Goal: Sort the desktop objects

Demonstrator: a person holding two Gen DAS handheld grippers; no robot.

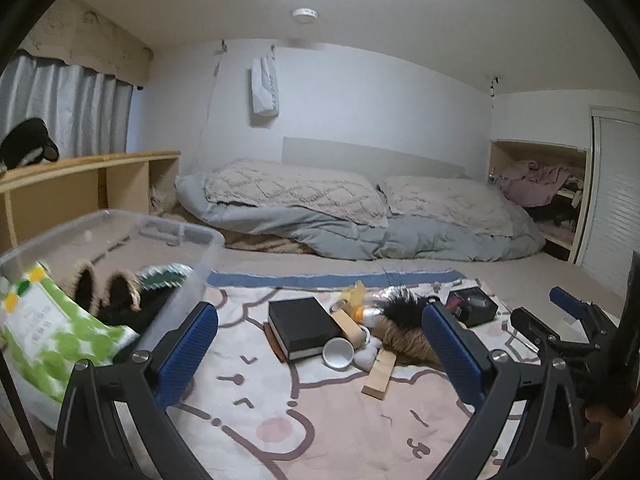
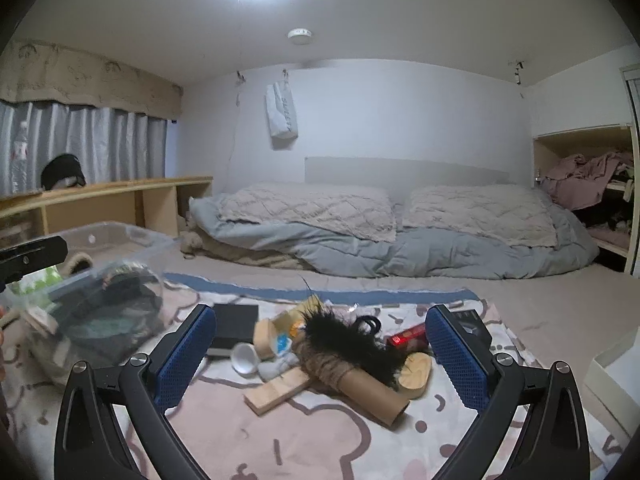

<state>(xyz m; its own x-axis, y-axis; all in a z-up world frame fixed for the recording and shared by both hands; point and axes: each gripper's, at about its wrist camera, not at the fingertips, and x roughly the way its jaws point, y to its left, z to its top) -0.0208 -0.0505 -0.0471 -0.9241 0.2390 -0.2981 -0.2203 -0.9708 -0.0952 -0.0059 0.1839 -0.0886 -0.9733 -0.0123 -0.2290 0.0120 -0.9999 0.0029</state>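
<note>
A pile lies on the pink cartoon blanket (image 1: 280,432): a black book (image 1: 304,326), a white cup (image 1: 338,354), a wooden block (image 1: 380,376), a fur-wrapped cardboard tube (image 1: 404,336) and a black feather (image 1: 400,300). My left gripper (image 1: 320,354) hangs open in front of the pile, holding nothing. My right gripper (image 2: 322,356) is also open and empty, short of the same tube (image 2: 352,376), feather (image 2: 344,336), block (image 2: 278,394), cup (image 2: 245,358) and book (image 2: 236,328). A red item (image 2: 408,336) and a round wooden piece (image 2: 418,372) lie to the right.
At the left stands a clear plastic bin (image 1: 180,226) holding a green-white packet (image 1: 48,332) and fuzzy slippers (image 1: 100,292). A black box (image 1: 472,306) sits right of the pile. Pillows and a grey duvet (image 2: 400,248) lie behind, with wooden shelves (image 2: 120,196) on the left.
</note>
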